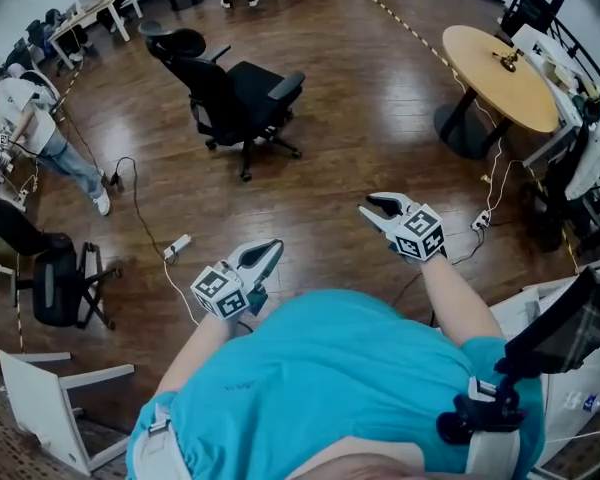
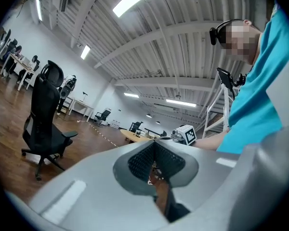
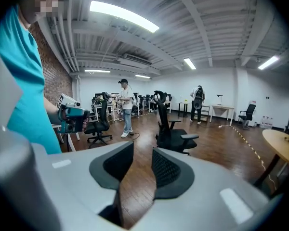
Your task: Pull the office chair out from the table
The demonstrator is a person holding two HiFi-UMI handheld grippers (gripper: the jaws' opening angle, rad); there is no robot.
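Note:
The black office chair (image 1: 235,93) stands alone on the wooden floor, well to the left of the round wooden table (image 1: 485,58) and apart from it. Both grippers hang in the air in front of the person in the teal shirt, far from the chair. My left gripper (image 1: 267,258) is shut, its pads meeting at the tips (image 2: 154,144) with nothing in them. My right gripper (image 1: 380,206) is open; only bare floor shows between its pads (image 3: 142,150). The chair (image 3: 171,131) lies straight ahead in the right gripper view and at the left (image 2: 43,124) in the left gripper view.
A second black chair (image 1: 55,278) and a tipped white stand (image 1: 50,398) are at the lower left. Cables and a power strip (image 1: 177,245) lie on the floor. A person (image 1: 30,128) stands at the far left. Racks with gear (image 1: 580,148) line the right side.

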